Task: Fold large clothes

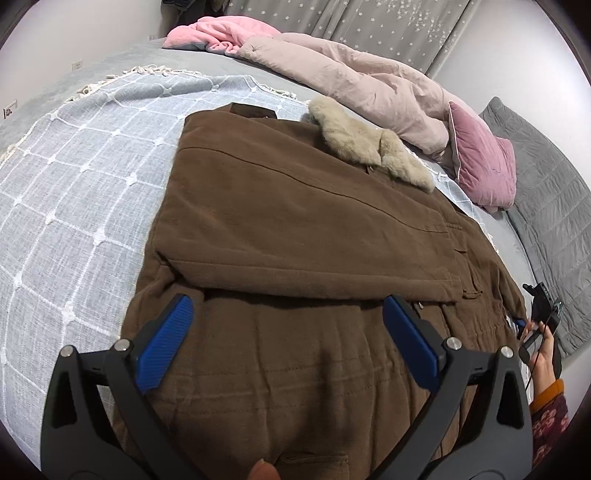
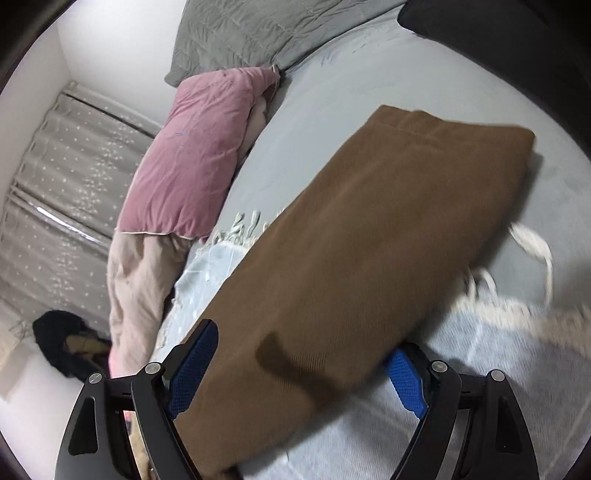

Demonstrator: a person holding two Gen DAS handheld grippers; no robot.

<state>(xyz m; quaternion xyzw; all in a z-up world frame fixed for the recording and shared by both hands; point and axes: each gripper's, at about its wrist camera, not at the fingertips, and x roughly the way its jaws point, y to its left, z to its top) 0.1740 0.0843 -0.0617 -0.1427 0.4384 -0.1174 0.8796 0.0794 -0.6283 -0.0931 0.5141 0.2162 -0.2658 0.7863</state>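
Observation:
A large brown coat (image 1: 295,229) with a beige fur collar (image 1: 373,144) lies spread on a light blue checked throw (image 1: 74,192) on the bed, one sleeve folded across its front. My left gripper (image 1: 288,332) is open just above the coat's lower body and holds nothing. In the right wrist view a brown sleeve (image 2: 369,229) stretches away from my right gripper (image 2: 299,373), whose jaws stand wide apart with the sleeve's near end lying between the blue pads (image 2: 192,369). The right gripper (image 1: 543,306) also shows at the coat's right edge in the left wrist view.
A crumpled pale pink duvet (image 1: 369,74) and a pink blanket (image 1: 221,33) lie behind the coat. A mauve pillow (image 2: 199,155) and a grey quilted pillow (image 2: 258,33) sit at the bed's head. The grey sheet (image 2: 369,74) surrounds the throw. Curtains (image 2: 55,184) hang beyond.

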